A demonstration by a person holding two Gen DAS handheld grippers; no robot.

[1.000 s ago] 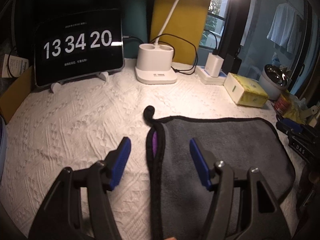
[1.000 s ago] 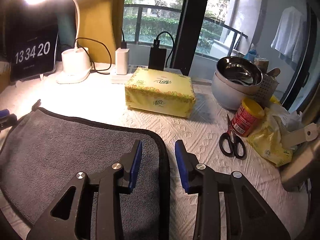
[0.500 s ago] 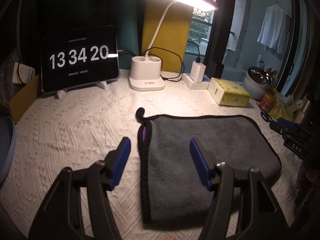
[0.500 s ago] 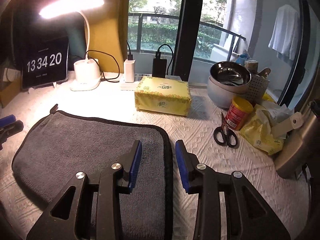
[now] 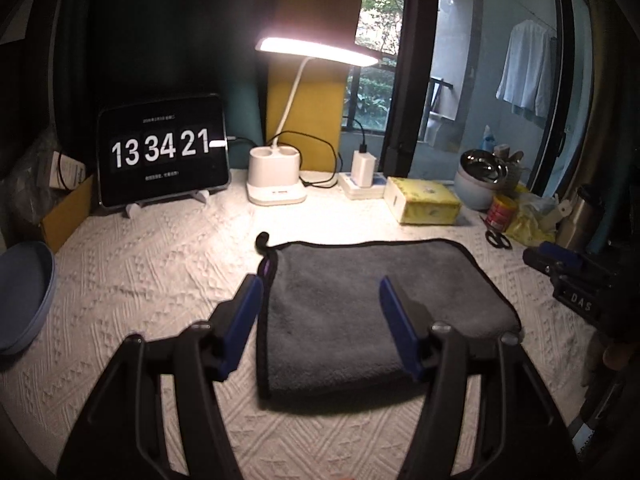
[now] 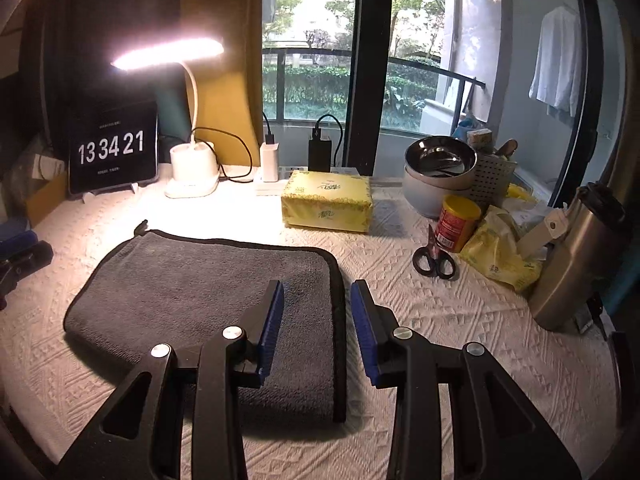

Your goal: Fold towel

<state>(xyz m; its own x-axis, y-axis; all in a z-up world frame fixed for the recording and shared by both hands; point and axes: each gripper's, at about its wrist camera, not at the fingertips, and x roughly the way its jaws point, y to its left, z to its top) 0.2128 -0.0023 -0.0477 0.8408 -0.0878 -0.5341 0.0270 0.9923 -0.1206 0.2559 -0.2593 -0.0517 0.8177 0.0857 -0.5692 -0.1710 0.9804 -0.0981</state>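
A grey towel [image 5: 360, 300] with black trim lies folded flat on the white textured tablecloth; it also shows in the right wrist view [image 6: 200, 296]. A black hanging loop [image 5: 262, 240] sticks out at its far left corner. My left gripper [image 5: 320, 300] is open and empty, raised above the towel's left part. My right gripper [image 6: 318, 304] is open and empty, raised over the towel's right trimmed edge. The right gripper's body [image 5: 576, 276] shows at the right of the left wrist view.
At the back stand a tablet clock [image 5: 162, 156], a lit desk lamp [image 5: 276, 184], a charger [image 5: 362, 168] and a yellow tissue box [image 6: 328, 200]. Right: steel bowls [image 6: 438, 176], a red can [image 6: 456, 222], scissors [image 6: 434, 260], a steel flask [image 6: 576, 260]. A blue plate [image 5: 22, 292] sits at the left.
Both grippers have pulled back and risen away from the towel, so more of the table shows. The towel has stayed flat. The clock went from 13:34:20 to 13:34:21.
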